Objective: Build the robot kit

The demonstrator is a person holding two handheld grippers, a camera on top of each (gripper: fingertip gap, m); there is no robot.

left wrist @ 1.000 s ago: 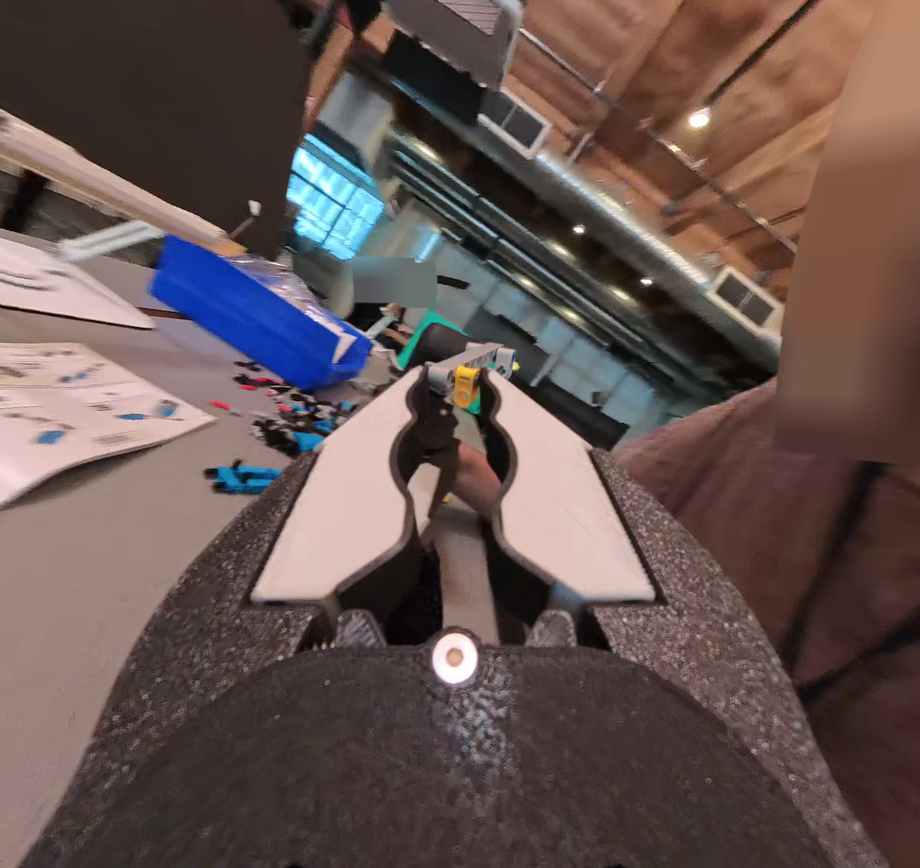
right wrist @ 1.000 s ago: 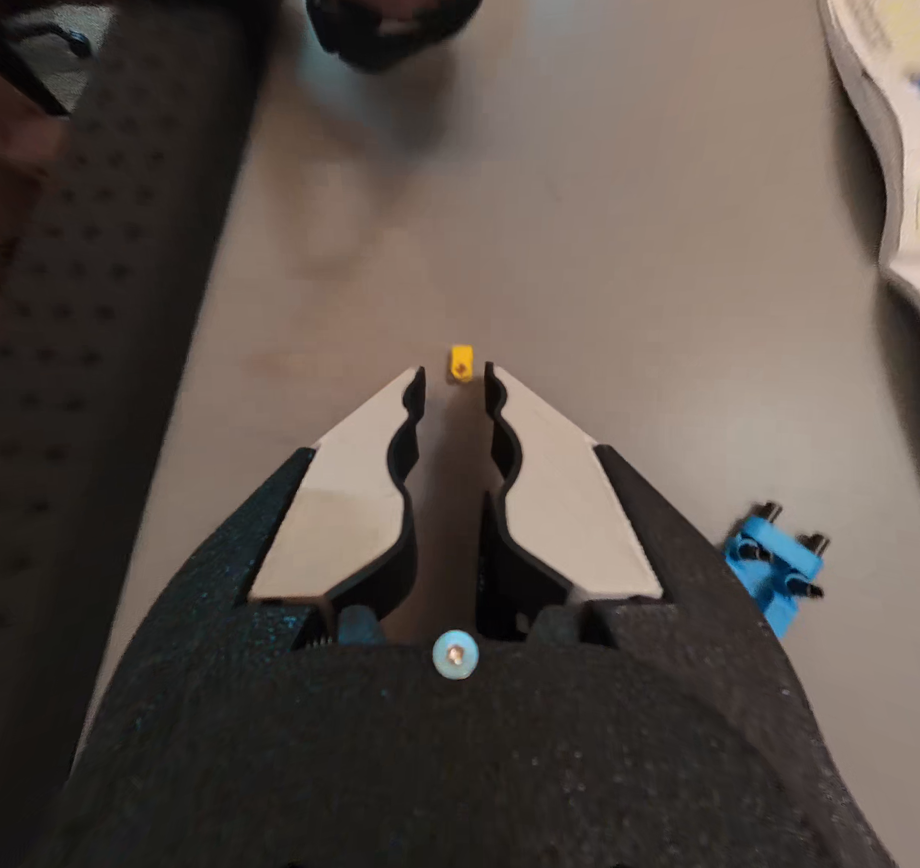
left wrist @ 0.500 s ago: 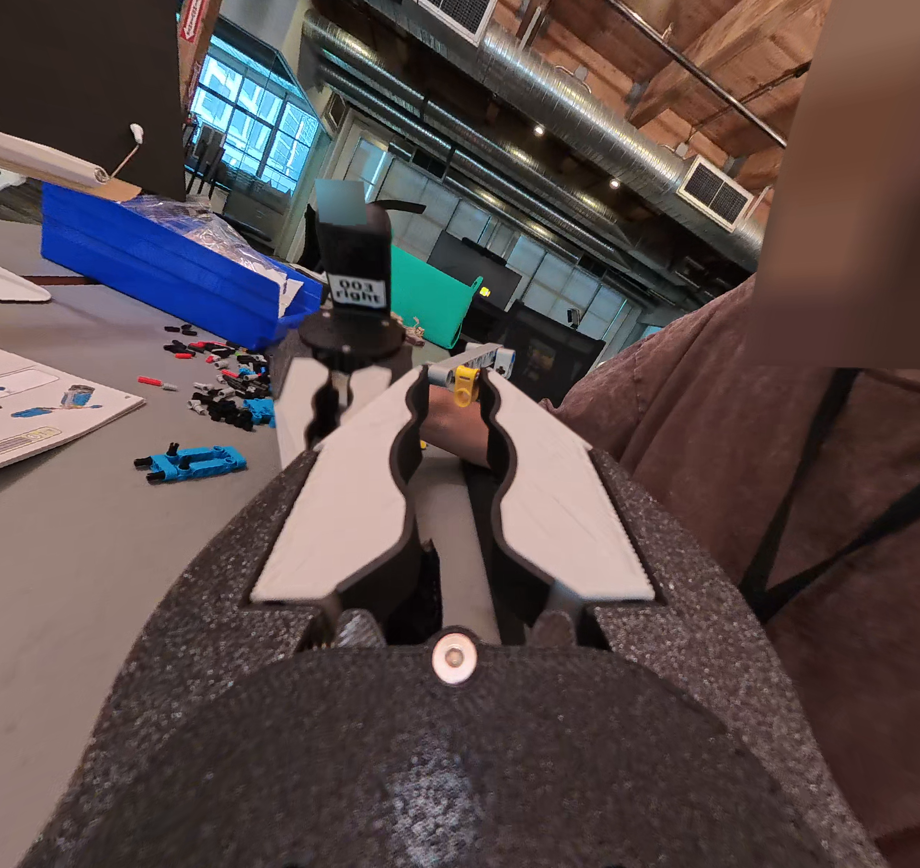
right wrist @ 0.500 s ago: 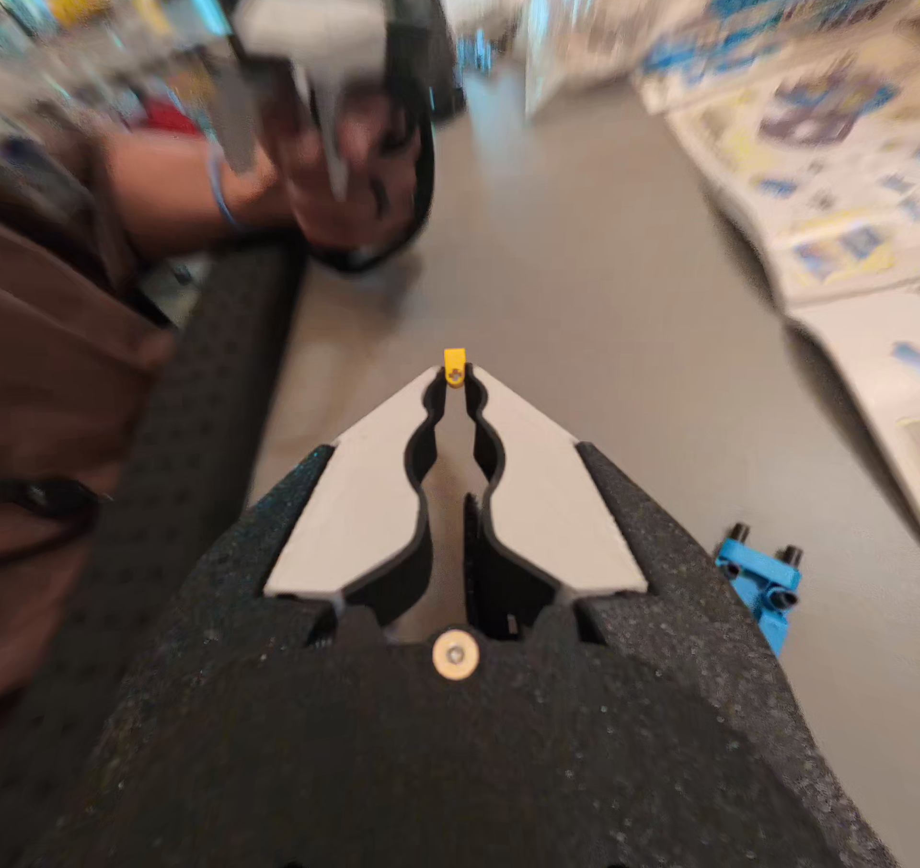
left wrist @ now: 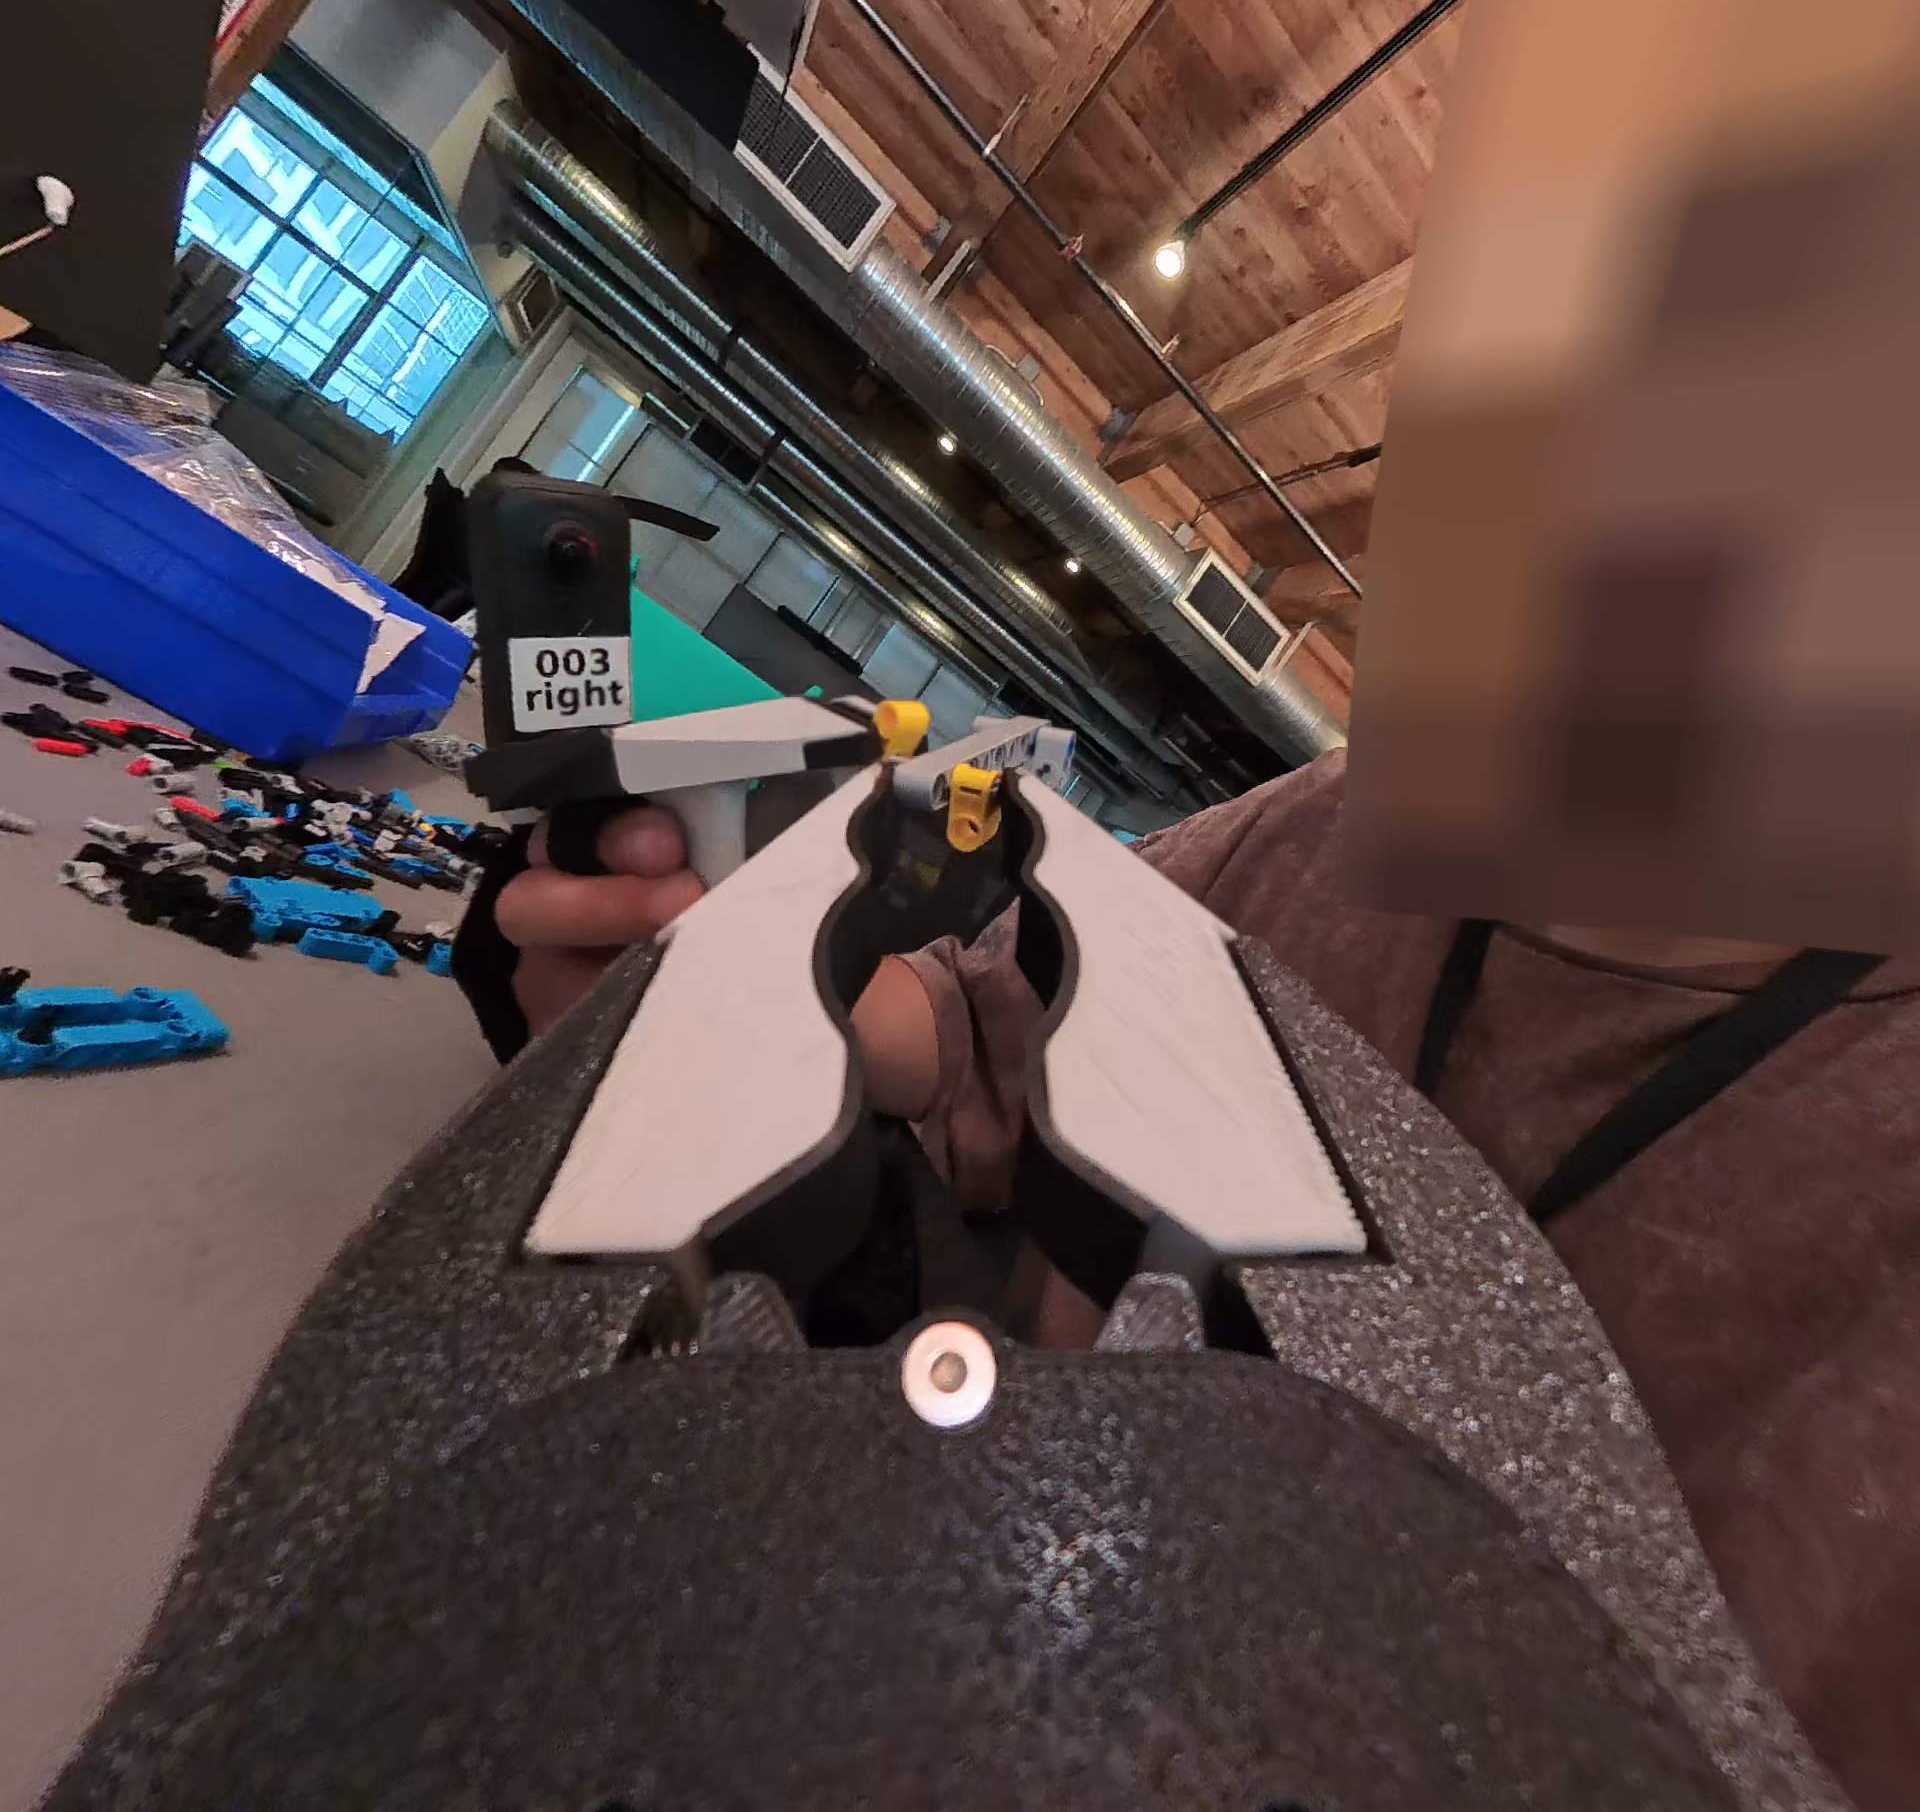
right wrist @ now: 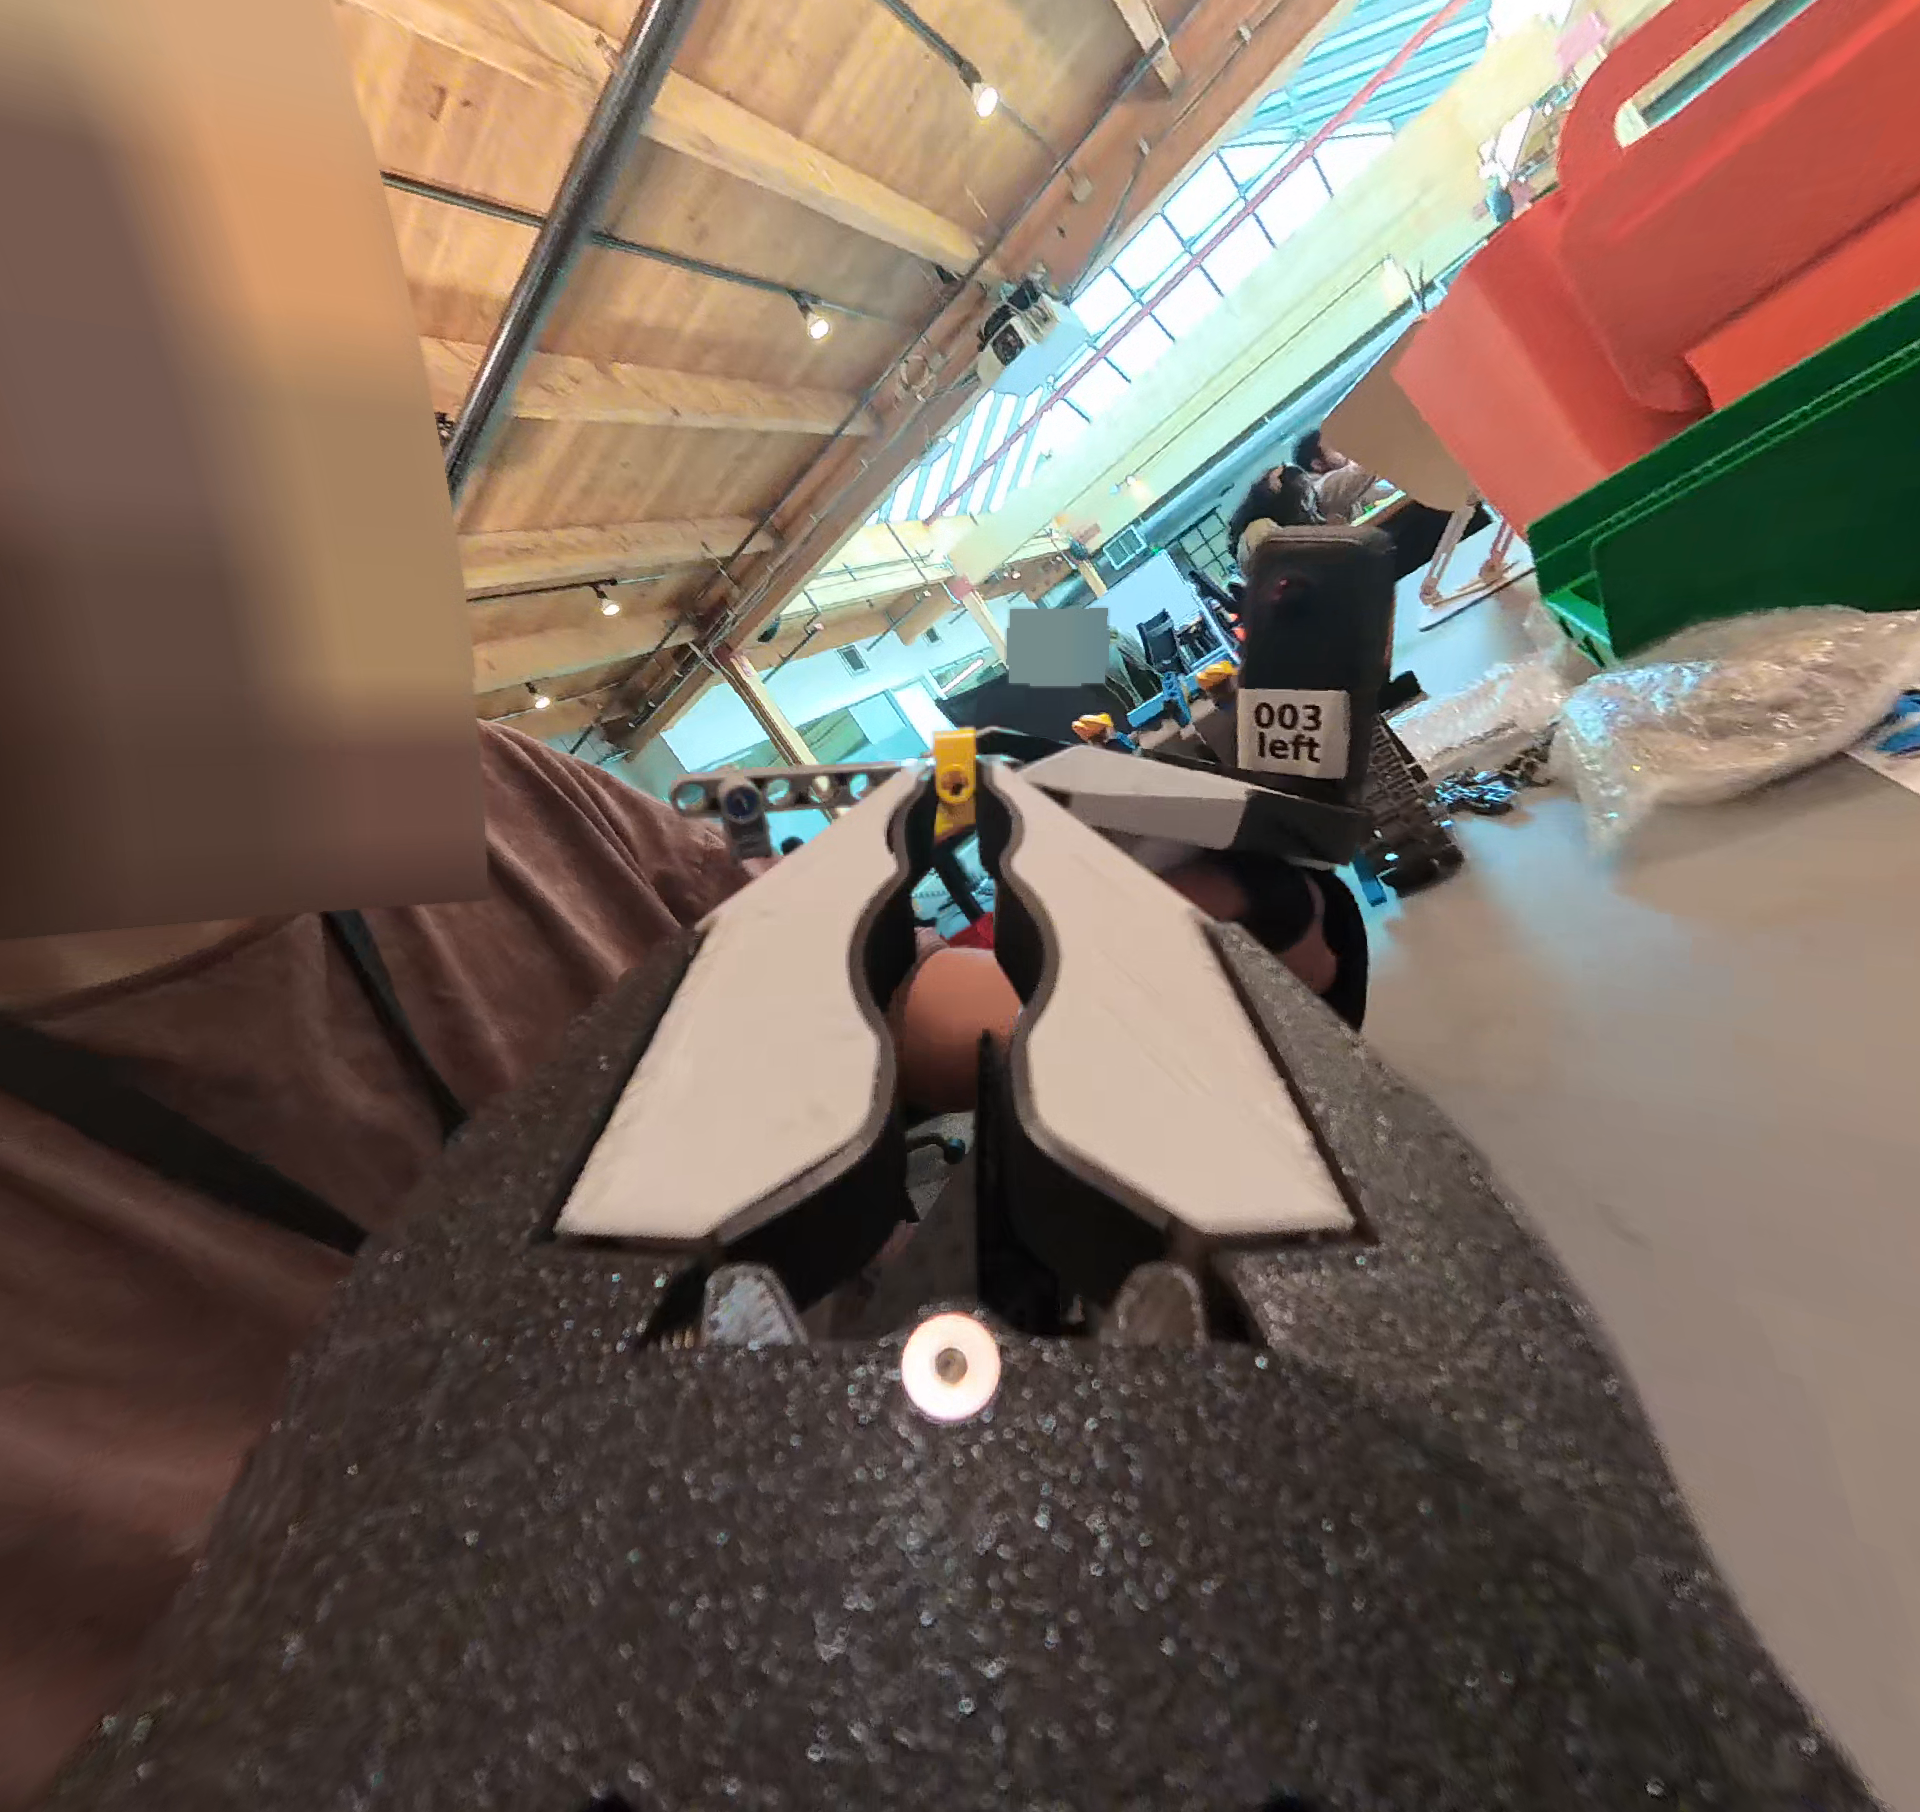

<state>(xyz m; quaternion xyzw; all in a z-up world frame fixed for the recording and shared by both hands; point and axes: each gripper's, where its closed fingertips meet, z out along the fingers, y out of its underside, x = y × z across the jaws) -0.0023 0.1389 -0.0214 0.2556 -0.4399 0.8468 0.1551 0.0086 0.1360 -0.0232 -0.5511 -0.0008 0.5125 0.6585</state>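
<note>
Above grey table (left wrist: 156, 1243): pinched grey holed beam (left wrist: 987, 752), yellow connector (right wrist: 954, 763).

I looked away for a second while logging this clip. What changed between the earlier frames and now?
The right gripper closed on the small yellow piece that lay on the grey table, lifted it, and swung up beside the left gripper. The left gripper stayed shut on the grey beam with its yellow connector, raised throughout. The blue parts stayed on the table.
</note>
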